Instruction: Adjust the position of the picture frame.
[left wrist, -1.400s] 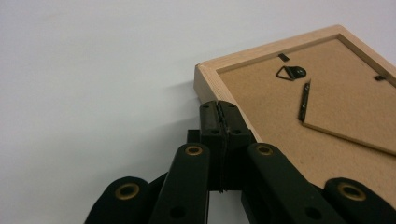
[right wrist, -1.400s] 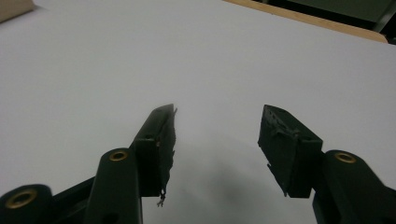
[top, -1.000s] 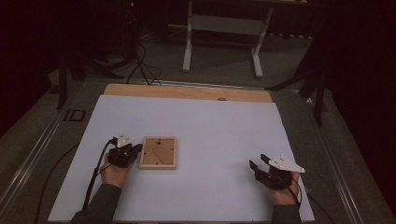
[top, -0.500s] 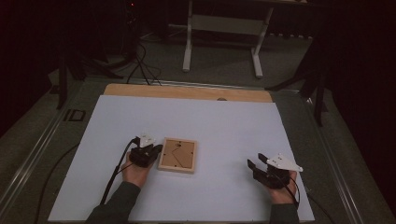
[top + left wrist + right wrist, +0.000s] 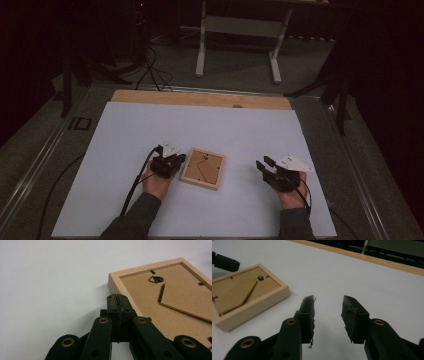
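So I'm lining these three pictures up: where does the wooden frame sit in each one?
High view: frame lies back-up at lower centre of the white mat, just right of the left tongs.
Left gripper view: right half, its near corner right by the shut jaws.
Right gripper view: far left, apart from the open right tongs.
Shared landmark: the black hanger on the frame's back.
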### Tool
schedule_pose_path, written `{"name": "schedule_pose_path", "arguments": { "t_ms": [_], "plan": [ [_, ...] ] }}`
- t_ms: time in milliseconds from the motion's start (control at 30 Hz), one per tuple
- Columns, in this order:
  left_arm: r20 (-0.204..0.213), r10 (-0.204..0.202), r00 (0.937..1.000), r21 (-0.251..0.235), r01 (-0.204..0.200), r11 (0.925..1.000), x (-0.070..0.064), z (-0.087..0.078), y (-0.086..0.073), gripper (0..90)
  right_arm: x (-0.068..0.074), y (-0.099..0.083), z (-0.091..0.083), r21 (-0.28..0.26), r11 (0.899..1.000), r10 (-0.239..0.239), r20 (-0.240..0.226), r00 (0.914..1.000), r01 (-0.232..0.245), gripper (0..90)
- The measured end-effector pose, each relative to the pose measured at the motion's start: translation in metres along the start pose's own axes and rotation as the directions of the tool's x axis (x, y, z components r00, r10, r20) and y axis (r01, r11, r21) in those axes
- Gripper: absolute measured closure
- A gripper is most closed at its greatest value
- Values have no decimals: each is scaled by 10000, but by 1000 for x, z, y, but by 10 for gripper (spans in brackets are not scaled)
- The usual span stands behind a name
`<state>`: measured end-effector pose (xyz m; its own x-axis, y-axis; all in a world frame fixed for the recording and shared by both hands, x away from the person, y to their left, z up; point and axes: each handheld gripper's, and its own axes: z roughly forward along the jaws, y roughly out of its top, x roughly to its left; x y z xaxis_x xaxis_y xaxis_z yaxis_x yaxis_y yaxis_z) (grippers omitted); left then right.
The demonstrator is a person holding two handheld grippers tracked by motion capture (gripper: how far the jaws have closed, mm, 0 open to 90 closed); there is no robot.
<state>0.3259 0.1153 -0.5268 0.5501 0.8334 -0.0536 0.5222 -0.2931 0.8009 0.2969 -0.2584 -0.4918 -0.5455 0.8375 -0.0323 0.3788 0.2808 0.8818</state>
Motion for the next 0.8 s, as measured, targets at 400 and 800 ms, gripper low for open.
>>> {"name": "schedule_pose_path", "arguments": {
  "t_ms": [400,800],
  "plan": [
    [360,331,9988,-228,-323,9992,-6,-26,-14,894,21,29,38,265,9988,-390,-571,9976,406,806],
    [947,593,9937,-330,-564,9979,-14,-41,-25,895,34,44,74,928,9926,-706,-881,9936,788,897]
  ]
}}
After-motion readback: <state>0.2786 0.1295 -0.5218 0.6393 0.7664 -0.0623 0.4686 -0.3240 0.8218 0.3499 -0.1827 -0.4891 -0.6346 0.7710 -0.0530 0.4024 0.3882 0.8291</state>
